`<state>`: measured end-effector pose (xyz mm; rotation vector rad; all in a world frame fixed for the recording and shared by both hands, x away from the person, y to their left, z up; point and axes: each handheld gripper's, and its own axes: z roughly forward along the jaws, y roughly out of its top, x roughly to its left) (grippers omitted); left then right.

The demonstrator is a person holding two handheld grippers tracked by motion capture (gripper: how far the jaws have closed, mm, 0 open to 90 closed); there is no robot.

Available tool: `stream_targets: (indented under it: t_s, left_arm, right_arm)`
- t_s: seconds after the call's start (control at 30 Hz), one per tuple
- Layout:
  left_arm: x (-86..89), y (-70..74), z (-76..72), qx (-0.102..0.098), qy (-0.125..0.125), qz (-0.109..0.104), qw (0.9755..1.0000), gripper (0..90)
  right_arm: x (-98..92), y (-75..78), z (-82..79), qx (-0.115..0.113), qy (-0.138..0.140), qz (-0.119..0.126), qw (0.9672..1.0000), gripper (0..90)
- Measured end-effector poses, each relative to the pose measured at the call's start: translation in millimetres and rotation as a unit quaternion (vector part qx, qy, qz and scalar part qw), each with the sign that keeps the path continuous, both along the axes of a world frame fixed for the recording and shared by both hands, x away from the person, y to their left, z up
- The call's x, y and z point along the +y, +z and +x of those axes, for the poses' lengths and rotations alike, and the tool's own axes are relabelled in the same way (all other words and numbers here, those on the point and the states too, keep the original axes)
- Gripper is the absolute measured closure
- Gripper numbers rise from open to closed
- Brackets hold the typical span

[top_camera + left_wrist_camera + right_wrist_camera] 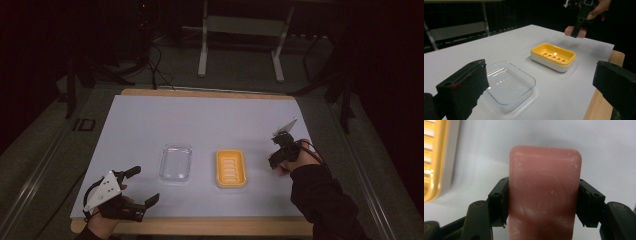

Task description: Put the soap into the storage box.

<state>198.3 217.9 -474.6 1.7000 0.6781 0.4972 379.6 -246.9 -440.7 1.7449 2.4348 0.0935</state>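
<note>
Wooden table [210, 226], white sheet [200, 125] on it, clear dish [176, 163], yellow soap dish [230, 168]

Both grippers black: left gripper [141, 186] bears a grey three-cornered plate, right gripper [276, 161] trails a black cable; dark sleeve [320, 197].

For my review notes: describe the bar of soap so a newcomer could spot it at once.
Start at the white table and go to its right side, just past the yellow soap dish. There the right gripper is shut on the soap: a pink rounded bar, unlike the yellow dish and the clear tray.
</note>
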Motion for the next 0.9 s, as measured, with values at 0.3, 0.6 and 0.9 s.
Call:
stream_targets:
  t_s: [0.3, 0.6, 0.9]
  left_arm:
    - [-0.8, 2.7, 7.0, 0.006, -0.032, -0.047, 0.9984, 0.2]
    - [-15.4, 3.0, 5.6, -0.021, -0.023, 0.02, 0.9993, 0.2]
    - [-19.1, 1.2, 5.9, -0.019, -0.007, 0.047, 0.9987, 0.2]
  right_arm:
    - [12.7, 21.0, -1.0, -0.008, -0.003, -0.006, 0.9999, 37.3]
    - [26.7, 47.1, -1.6, -0.023, -0.004, -0.008, 0.9997, 37.3]
    - [51.5, 69.6, -2.9, -0.022, 0.014, -0.008, 0.9996, 37.3]
